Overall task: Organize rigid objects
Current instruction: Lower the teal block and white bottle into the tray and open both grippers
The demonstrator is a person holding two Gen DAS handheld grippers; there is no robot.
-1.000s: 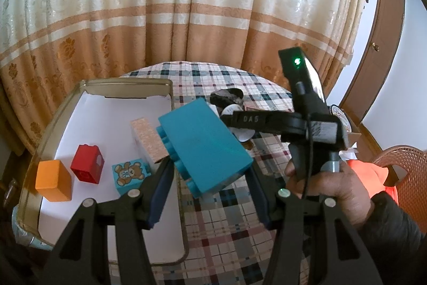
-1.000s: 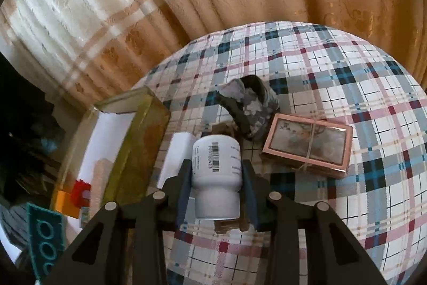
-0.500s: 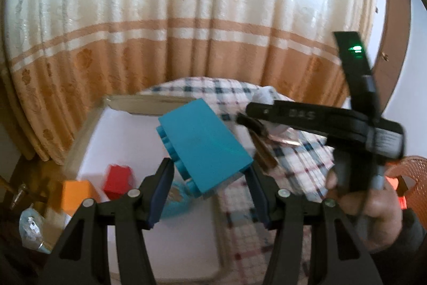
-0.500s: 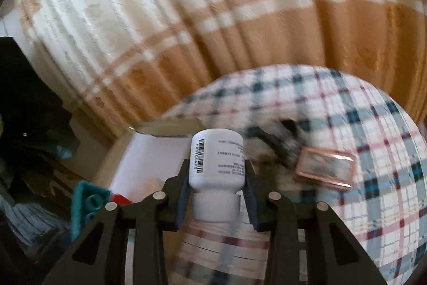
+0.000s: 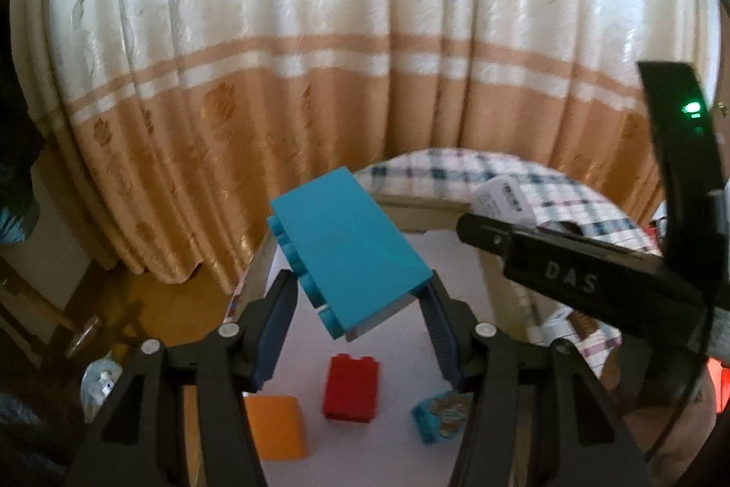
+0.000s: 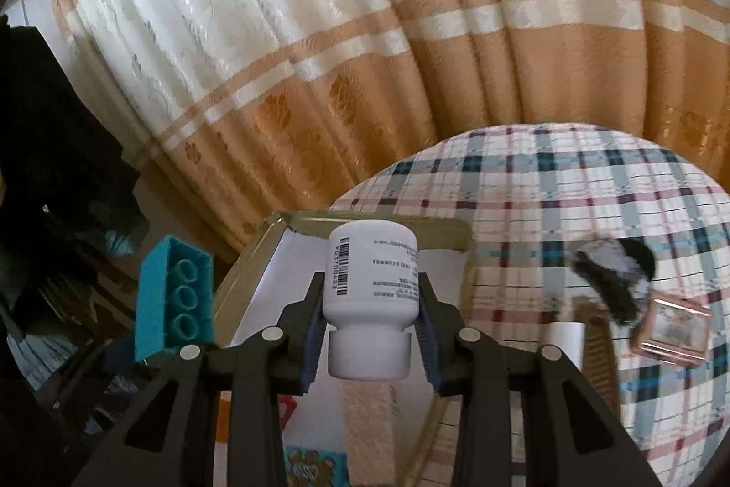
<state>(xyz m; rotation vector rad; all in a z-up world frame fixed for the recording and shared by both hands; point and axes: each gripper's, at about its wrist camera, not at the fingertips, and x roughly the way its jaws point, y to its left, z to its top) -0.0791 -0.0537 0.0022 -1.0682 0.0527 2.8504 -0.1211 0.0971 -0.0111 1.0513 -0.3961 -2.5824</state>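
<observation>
Sitting already inside the tray are several pieces: an orange block, a red brick, a small blue block with a bear picture and, seen from the right wrist, a pale pink block. So a part of the sorting is done. On the table, well apart from the tray, a pink-framed box and a dark patterned thing (too blurred to name) are waiting, so I judge the task is somewhere in the middle, with two pieces in the air and at least two left outside.

The left gripper is pinching a big blue brick between its fingers; the brick is sitting tilted, studs toward the left, and is hanging over the white floor of the tray, above the red brick. The gripper is pointing forward and downward, with the curtain filling the upper view.

The right gripper is clamping a white bottle at its body, cap toward the camera, barcode on its side. It is also pointing downward, and the bottle is hanging over the near part of the tray, above the pale pink block. Both things are held clear of the tray floor; they are not yet put down. Probably the next step is lowering each one to a free place on the white floor.
</observation>
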